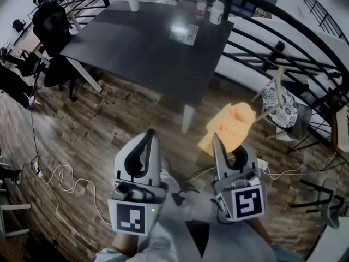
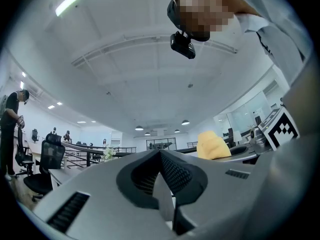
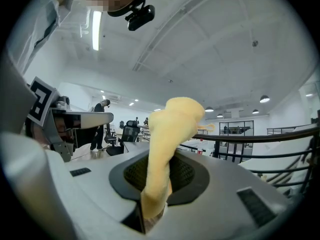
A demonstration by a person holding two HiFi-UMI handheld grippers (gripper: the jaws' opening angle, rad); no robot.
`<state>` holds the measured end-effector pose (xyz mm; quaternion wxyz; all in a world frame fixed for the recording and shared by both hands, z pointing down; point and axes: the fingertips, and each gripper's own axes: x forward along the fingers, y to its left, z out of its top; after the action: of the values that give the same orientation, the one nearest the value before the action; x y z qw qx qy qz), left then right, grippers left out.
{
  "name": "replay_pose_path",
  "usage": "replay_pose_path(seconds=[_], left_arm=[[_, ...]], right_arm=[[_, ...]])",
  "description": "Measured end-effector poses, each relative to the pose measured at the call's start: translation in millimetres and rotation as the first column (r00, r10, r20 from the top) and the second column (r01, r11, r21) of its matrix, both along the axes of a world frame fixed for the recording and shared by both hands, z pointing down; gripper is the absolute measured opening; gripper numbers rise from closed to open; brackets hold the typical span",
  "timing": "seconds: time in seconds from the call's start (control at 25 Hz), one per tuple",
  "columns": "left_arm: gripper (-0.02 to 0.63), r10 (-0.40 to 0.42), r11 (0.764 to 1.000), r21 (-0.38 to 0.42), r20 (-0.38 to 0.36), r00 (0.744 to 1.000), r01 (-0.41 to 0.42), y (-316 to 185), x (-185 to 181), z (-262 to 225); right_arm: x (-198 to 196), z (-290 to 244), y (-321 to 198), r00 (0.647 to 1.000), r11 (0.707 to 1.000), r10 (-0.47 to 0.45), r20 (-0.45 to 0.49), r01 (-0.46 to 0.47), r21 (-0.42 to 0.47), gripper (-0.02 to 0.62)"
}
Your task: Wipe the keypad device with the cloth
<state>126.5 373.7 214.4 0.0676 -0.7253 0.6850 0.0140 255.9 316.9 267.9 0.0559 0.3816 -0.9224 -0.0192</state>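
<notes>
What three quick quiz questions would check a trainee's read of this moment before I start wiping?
1. True or false: the left tool is shut on the cloth.
2. Where does the keypad device lie? A: on the dark table. B: on the wooden floor. C: between one tool's jaws.
3. Fill in: the cloth is clamped in the ___ tool.

Key: 1 false, it is shut on nothing. 2 A. 3 right tool.
</notes>
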Motion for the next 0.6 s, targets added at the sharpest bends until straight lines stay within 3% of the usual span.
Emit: replay_pose_path(seconds=[0.6], left_arm=[[0.012,0.080,0.996,0.032,-0.005,0.997,-0.080,-71.9,-100.5,-17.8]], right_arm=[[-88.8,-22.0,-66.8,0.995,0.995,0.093,-0.019,-0.092,0.040,0.071]])
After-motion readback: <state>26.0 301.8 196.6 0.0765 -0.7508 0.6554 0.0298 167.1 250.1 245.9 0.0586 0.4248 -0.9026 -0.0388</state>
